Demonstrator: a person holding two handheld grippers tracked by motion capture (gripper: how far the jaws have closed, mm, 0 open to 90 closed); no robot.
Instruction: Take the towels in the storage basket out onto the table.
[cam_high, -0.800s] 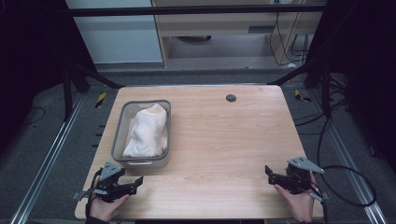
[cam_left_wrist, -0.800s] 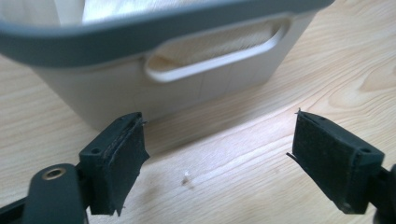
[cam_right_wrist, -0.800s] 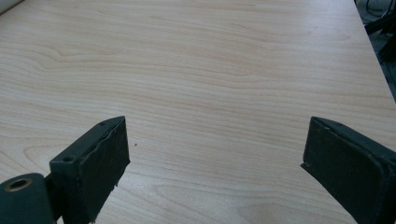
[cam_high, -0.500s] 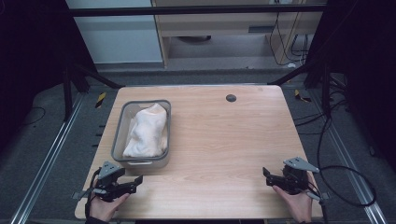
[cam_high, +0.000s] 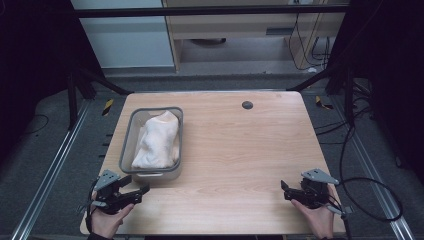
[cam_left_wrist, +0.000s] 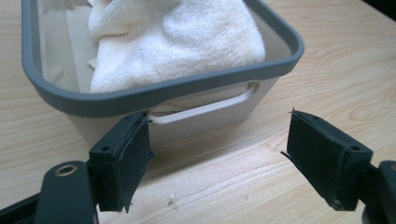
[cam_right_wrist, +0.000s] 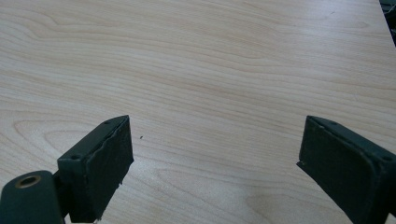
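A grey-rimmed plastic bin (cam_high: 127, 134) stands on the left half of the wooden table (cam_high: 240, 150). A crumpled white towel (cam_high: 157, 140) lies inside it. My left gripper (cam_high: 140, 191) hovers at the table's front left corner, just in front of the bin. In the left gripper view the bin's near wall (cam_left_wrist: 201, 126) and the towel (cam_left_wrist: 173, 37) sit close ahead, and the jaws stand wide apart with nothing between them. My right gripper (cam_high: 285, 191) is open at the front right corner, over bare wood (cam_right_wrist: 210, 84).
A small dark round hole (cam_high: 247, 105) sits near the table's far edge. Metal frame rails and cables run along both sides of the table. A cabinet stands beyond the far edge.
My right gripper has shifted slightly left and down toward the front edge. The left gripper, the bin and the towel have stayed where they were.
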